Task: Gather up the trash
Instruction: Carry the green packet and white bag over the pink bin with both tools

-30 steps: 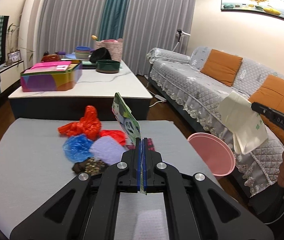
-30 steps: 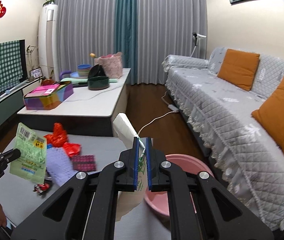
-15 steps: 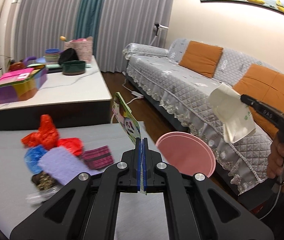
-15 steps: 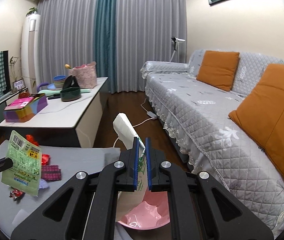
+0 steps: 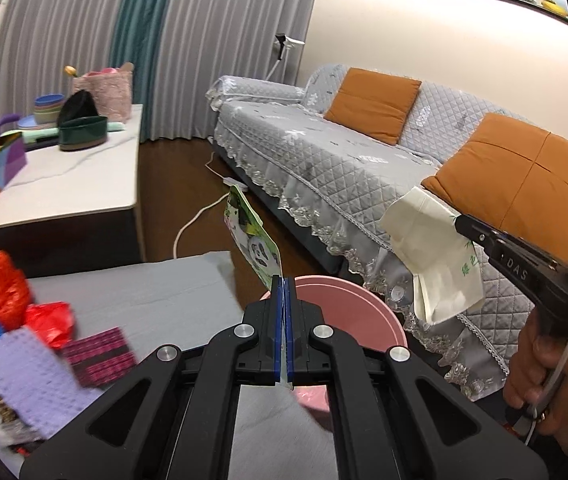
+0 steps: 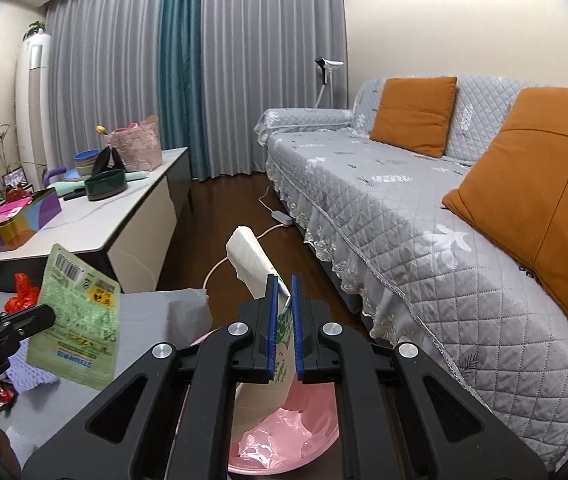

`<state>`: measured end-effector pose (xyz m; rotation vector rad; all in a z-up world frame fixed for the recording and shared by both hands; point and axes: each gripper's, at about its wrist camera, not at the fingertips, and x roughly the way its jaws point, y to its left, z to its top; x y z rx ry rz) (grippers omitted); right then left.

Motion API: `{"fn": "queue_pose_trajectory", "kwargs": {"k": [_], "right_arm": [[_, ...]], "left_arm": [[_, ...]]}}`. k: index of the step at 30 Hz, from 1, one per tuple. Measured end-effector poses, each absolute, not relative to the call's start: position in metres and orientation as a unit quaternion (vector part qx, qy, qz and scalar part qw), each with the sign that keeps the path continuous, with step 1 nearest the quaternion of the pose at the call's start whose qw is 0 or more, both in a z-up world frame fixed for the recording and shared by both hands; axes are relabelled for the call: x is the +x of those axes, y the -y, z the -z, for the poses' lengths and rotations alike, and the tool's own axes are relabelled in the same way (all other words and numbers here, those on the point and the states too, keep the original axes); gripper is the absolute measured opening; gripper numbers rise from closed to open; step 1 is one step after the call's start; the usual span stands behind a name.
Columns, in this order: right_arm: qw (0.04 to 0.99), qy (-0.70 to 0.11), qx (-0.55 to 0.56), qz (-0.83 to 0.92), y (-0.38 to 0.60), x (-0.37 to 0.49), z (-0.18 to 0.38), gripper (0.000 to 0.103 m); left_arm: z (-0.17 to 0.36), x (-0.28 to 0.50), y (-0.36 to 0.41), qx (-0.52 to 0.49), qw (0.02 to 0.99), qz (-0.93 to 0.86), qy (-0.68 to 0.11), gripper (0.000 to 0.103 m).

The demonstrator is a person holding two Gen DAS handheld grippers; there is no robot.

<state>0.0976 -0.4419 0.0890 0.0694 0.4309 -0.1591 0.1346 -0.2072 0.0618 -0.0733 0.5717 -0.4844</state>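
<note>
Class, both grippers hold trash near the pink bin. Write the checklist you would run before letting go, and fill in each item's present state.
1. Left gripper shut on the green wrapper: ok.
2. Right gripper shut on the white packet: ok.
3. White packet over the pink bin: ok.
4. Green wrapper over the bin: cannot tell; it looks nearer the grey table.
5. Bin has room: ok.
6. Table cleared: not ok, red bag remains.

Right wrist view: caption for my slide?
Right gripper holds a white paper packet above the pink plastic bin.
</note>
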Motion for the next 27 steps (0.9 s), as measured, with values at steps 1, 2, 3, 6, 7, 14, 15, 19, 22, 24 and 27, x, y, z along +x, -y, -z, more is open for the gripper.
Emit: {"fn": "queue_pose_trajectory", "kwargs": {"k": [1, 2, 3, 6, 7, 14, 15, 19, 22, 24, 27], "right_arm": [[0.973, -0.214, 0.035, 0.08, 0.444, 0.1, -0.087, 0.007], [0.972, -0.216, 0.036, 0.081, 0.445, 0.102, -0.085, 0.007], [0.972, -0.217, 0.035, 0.082, 0.446, 0.103, -0.083, 0.007], [0.971, -0.22, 0.034, 0.085, 0.452, 0.11, -0.077, 0.007], [0.971, -0.222, 0.035, 0.086, 0.453, 0.111, -0.075, 0.007], [0.966, -0.232, 0.055, 0.095, 0.467, 0.122, -0.067, 0.007], [0.966, -0.233, 0.056, 0.096, 0.467, 0.124, -0.066, 0.007], [0.965, -0.236, 0.06, 0.099, 0.47, 0.127, -0.064, 0.007], [0.964, -0.237, 0.066, 0.101, 0.473, 0.128, -0.063, 0.007], [0.964, -0.238, 0.068, 0.101, 0.474, 0.13, -0.062, 0.007], [0.964, -0.238, 0.068, 0.101, 0.474, 0.13, -0.062, 0.007]], "left_arm": [[-0.06, 0.139, 0.211, -0.035, 0.929, 0.239, -0.281, 0.001], [-0.059, 0.142, 0.216, -0.033, 0.928, 0.242, -0.283, 0.001], [-0.058, 0.146, 0.221, -0.03, 0.927, 0.244, -0.283, 0.001], [-0.053, 0.155, 0.235, -0.021, 0.924, 0.254, -0.285, 0.001], [-0.05, 0.159, 0.24, -0.02, 0.922, 0.257, -0.287, 0.001], [-0.035, 0.174, 0.263, -0.015, 0.913, 0.27, -0.307, 0.001], [-0.033, 0.176, 0.265, -0.014, 0.911, 0.272, -0.31, 0.001], [-0.027, 0.182, 0.272, -0.014, 0.907, 0.276, -0.319, 0.001], [-0.023, 0.185, 0.275, -0.015, 0.905, 0.276, -0.325, 0.001], [-0.023, 0.185, 0.277, -0.014, 0.904, 0.277, -0.326, 0.001], [-0.022, 0.187, 0.279, -0.012, 0.903, 0.278, -0.328, 0.001]]}}
